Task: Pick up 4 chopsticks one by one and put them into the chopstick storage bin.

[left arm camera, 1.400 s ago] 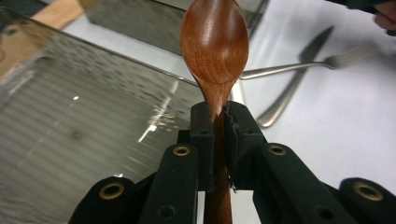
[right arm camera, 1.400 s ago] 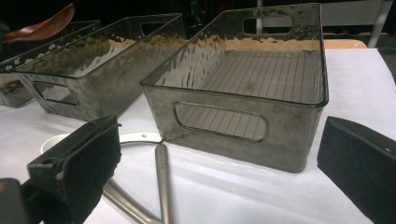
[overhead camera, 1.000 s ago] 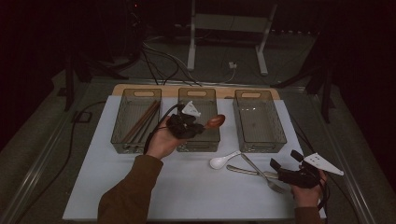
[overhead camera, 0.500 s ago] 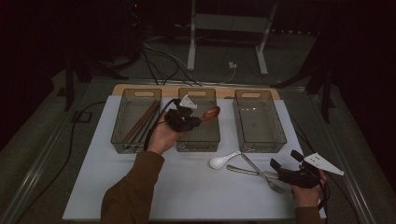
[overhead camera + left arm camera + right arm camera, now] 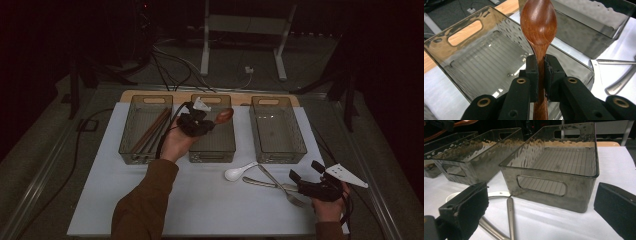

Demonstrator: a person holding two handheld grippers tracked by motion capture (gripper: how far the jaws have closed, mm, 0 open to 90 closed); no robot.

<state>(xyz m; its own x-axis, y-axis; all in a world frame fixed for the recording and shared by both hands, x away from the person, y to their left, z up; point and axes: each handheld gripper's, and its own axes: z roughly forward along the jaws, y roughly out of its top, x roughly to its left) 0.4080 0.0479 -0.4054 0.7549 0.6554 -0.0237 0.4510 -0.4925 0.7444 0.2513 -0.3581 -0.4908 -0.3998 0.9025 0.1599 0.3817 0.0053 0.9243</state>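
My left gripper [image 5: 204, 121] is shut on the handle of a brown wooden spoon [image 5: 223, 115], holding it above the middle clear bin [image 5: 216, 148]. In the left gripper view the spoon [image 5: 538, 22] rises between the jaws, bowl up, over that bin's ribbed floor [image 5: 481, 62]. My right gripper [image 5: 306, 175] stands open near the table's front right, just above the white mat. Its jaws frame the right bin [image 5: 554, 170], with metal cutlery [image 5: 510, 217] lying below them.
The left bin [image 5: 145, 130] holds several long wooden utensils. A white spoon [image 5: 238, 172], a metal knife [image 5: 262, 182] and a fork [image 5: 285, 187] lie on the mat [image 5: 210, 200] in front of the bins. The right bin [image 5: 277, 131] is empty. Cables trail behind the table.
My left gripper has carried the wooden spoon a little farther back over the middle bin. The right gripper has stayed in place.
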